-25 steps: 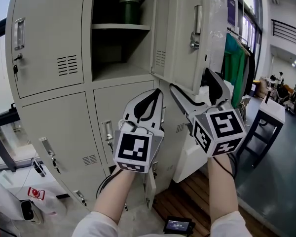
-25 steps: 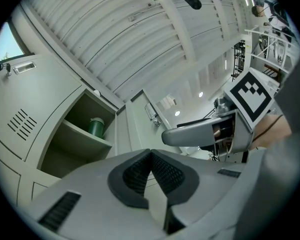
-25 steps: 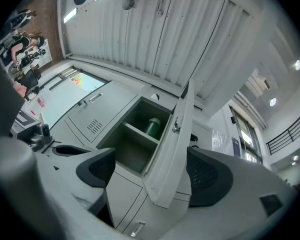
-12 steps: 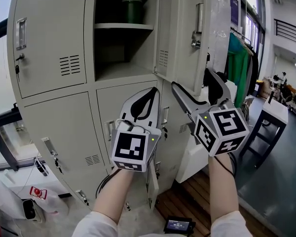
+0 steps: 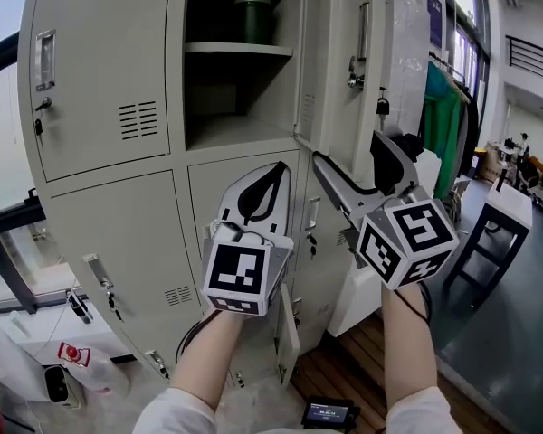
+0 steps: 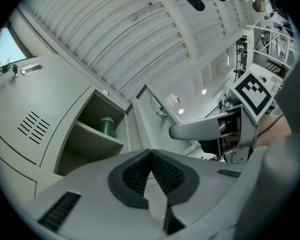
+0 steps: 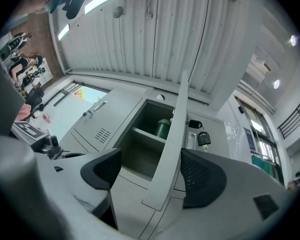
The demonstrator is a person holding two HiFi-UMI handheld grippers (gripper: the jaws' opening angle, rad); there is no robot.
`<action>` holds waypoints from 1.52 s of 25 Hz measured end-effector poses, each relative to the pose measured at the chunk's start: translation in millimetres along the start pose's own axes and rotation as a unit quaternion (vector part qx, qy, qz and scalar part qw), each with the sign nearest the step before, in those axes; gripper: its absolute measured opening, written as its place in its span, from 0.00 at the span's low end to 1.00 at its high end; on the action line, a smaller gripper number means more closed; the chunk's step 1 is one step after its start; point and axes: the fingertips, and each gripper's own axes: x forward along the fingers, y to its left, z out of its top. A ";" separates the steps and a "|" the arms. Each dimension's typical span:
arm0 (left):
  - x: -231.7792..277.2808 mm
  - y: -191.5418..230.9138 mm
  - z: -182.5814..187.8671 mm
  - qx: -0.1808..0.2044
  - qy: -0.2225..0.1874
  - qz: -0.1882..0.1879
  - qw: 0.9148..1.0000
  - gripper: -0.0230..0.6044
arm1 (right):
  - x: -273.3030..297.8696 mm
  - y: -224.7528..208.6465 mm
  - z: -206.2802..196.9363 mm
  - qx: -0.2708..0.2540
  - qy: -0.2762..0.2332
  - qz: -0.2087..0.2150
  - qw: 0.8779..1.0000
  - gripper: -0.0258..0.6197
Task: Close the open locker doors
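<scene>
1. Grippers low in my head view: the left gripper (image 5: 276, 165) has its jaws pressed together, empty.
2. My right gripper (image 5: 347, 149) is closing, its jaws spread either side of the open locker door (image 5: 339, 52), upper centre, without touching it.
3. Behind, a green canister (image 5: 253, 12) stands on the shelf (image 5: 235, 50).

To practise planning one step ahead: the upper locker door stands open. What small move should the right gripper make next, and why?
Probably let the right gripper finish closing on the open door, so it can swing it shut. Its fingers are closing with the door's edge between them but do not yet seem to clamp it, and the compartment stands uncovered.
</scene>
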 end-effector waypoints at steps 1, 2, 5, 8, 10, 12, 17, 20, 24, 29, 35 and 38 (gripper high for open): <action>-1.0 2.8 -0.8 0.000 0.001 0.001 1.000 0.08 | 2.5 3.9 0.1 0.006 0.000 0.008 1.000 0.60; -2.0 5.2 -0.5 -0.001 0.001 0.002 1.000 0.08 | 5.0 7.4 0.4 0.009 -0.001 0.013 1.000 0.60; -5.0 12.6 -1.0 0.002 0.002 0.004 1.000 0.08 | 10.6 15.8 2.1 0.013 -0.007 0.023 1.000 0.58; -9.4 24.2 -4.3 0.006 0.006 0.013 1.000 0.08 | 15.8 25.1 3.9 0.021 -0.014 0.037 0.999 0.51; -12.8 31.0 -5.5 0.008 0.009 0.017 1.000 0.08 | 19.9 32.2 5.3 0.024 -0.017 0.046 0.999 0.49; -15.6 35.7 -2.3 0.013 0.006 0.020 1.000 0.08 | 24.1 39.3 6.3 0.027 -0.020 0.054 0.998 0.47; -24.7 52.2 -0.9 0.024 0.009 0.029 0.999 0.08 | 37.2 58.3 7.2 0.030 -0.023 0.074 0.997 0.42; -30.5 65.1 -1.8 0.031 0.015 0.037 0.999 0.08 | 46.5 68.8 6.5 0.029 -0.024 0.081 0.996 0.41; -35.4 79.9 1.6 0.038 0.014 0.047 0.998 0.08 | 57.5 79.1 5.1 0.030 -0.026 0.087 0.995 0.40; -40.5 93.6 -1.1 0.045 0.022 0.055 0.997 0.08 | 68.8 89.7 4.2 0.021 -0.028 0.088 0.995 0.40; -48.2 108.7 -2.4 0.056 0.026 0.062 0.996 0.08 | 83.2 102.4 0.9 0.020 -0.032 0.089 0.995 0.42; -51.0 117.5 -4.1 0.058 0.030 0.066 0.996 0.08 | 92.6 109.6 -0.8 0.014 -0.033 0.093 0.995 0.42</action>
